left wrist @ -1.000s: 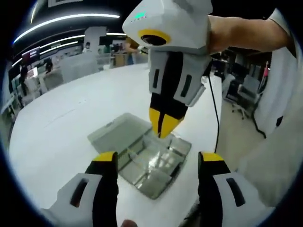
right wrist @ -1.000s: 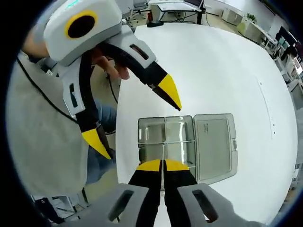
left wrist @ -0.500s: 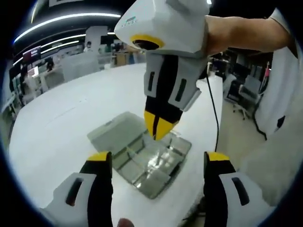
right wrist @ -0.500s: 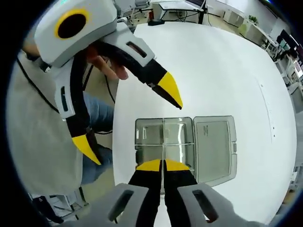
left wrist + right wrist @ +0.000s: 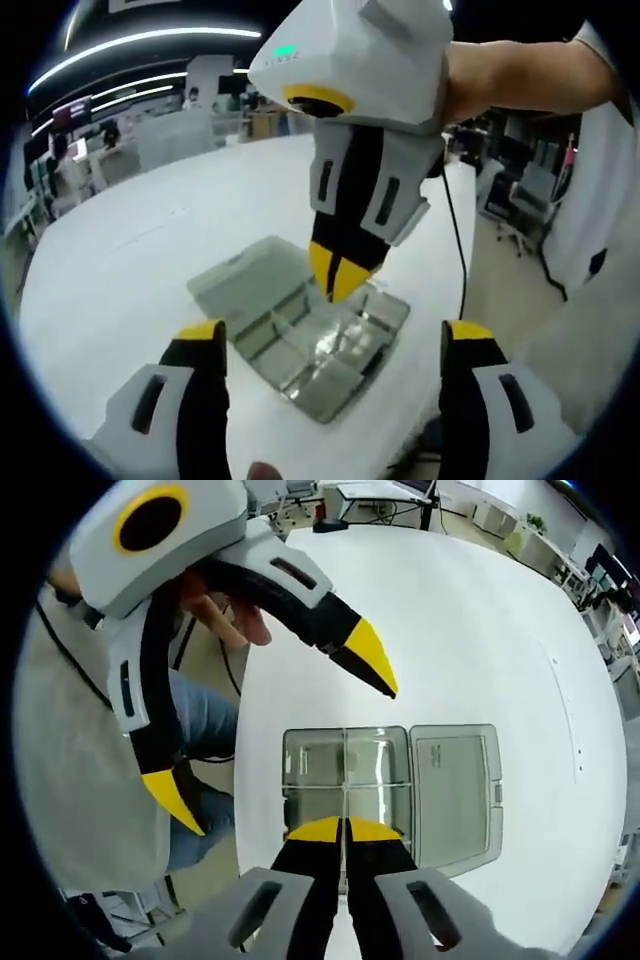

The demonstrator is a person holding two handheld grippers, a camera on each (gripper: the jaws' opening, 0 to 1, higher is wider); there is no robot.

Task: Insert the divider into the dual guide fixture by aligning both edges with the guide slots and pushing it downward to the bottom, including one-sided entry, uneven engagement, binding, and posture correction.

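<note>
A clear plastic compartment box (image 5: 345, 375) (image 5: 312, 765) lies on the white table (image 5: 130, 240) with its lid (image 5: 243, 278) (image 5: 455, 790) folded flat beside it. My right gripper (image 5: 343, 829) (image 5: 339, 276) hangs just above the box, shut on a thin clear divider (image 5: 345, 785). The divider is seen edge-on as a fine line running down the box's middle; its lower edge looks level with the box's walls. My left gripper (image 5: 335, 335) (image 5: 270, 730) stands wide open on the near side of the box, holding nothing.
The box sits close to the table's edge (image 5: 245, 780), beyond which a person's leg (image 5: 195, 720) and the floor show. A black cable (image 5: 455, 240) hangs over that edge. Office chairs (image 5: 515, 190) stand further off.
My left gripper's jaws have spread wider apart. The right gripper stays shut over the box, almost where it was.
</note>
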